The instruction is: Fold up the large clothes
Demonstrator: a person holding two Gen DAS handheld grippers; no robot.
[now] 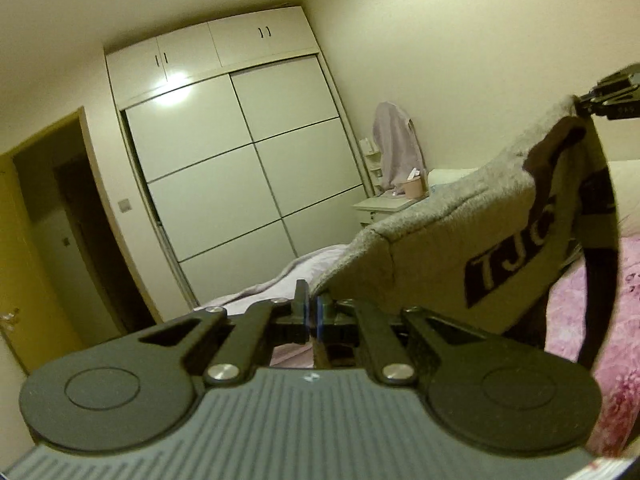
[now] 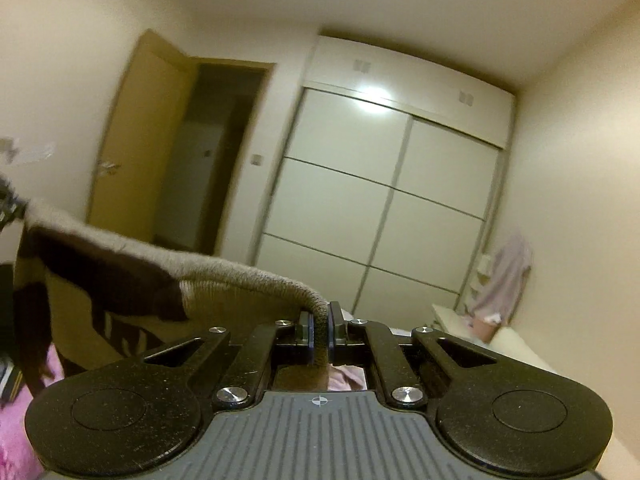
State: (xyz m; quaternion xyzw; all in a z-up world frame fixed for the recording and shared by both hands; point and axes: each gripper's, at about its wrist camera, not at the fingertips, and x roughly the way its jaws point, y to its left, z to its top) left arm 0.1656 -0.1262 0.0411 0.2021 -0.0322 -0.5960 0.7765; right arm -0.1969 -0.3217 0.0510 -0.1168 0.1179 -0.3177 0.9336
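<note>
The sweater (image 1: 460, 240), one beige knit garment with dark brown patches and a dark band lettered "TJ", hangs stretched between two grippers above a pink bed cover (image 1: 588, 320). In the left wrist view, the left gripper (image 1: 314, 314) is clenched on a corner of its knit edge at 6 o'clock, while the right gripper (image 1: 612, 96) pinches the far corner at 2 o'clock. One white wardrobe (image 1: 240, 160) stands behind, with one pink cup (image 1: 414, 188) on the nightstand (image 1: 380, 204); its contents are unclear.

In the right wrist view, the right gripper (image 2: 320, 332) is clamped on the sweater's ribbed edge at 6 o'clock; the cloth runs to 9 o'clock.
</note>
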